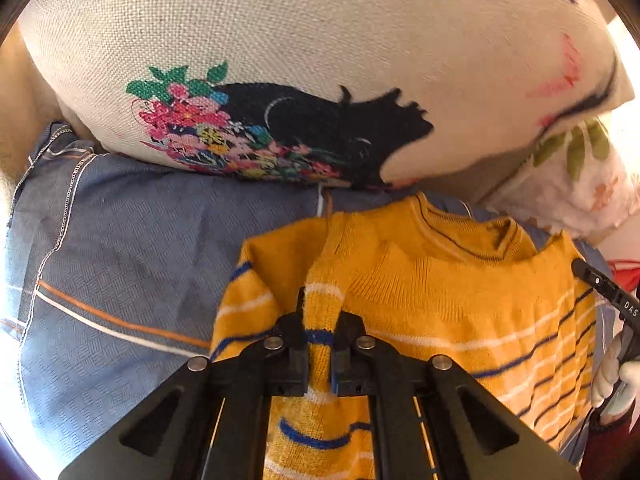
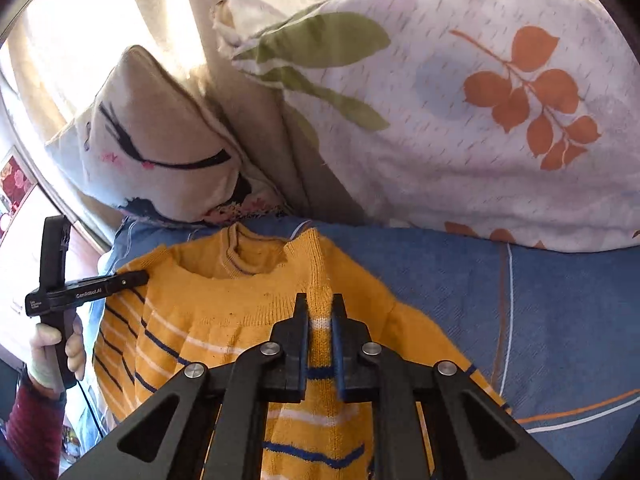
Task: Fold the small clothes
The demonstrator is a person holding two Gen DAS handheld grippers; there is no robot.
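Note:
A small yellow sweater [image 1: 440, 304] with blue and white stripes lies flat on a blue bedsheet [image 1: 120, 240], neck hole toward the pillows. My left gripper [image 1: 322, 312] is shut on a raised fold of striped knit at the sweater's left side. In the right wrist view the sweater [image 2: 224, 300] shows again, and my right gripper [image 2: 320, 304] is shut on a pinched ridge of its fabric near the right shoulder. The other gripper's black finger [image 2: 120, 280] rests at the sweater's far left edge, held by a person's hand [image 2: 52, 344].
A cream cushion [image 1: 320, 40] with a stitched black animal and flowers lies just behind the sweater. A white pillow [image 2: 480, 100] with orange and green leaves sits to its right. The blue sheet [image 2: 560, 312] extends right; the bed's edge is at the left.

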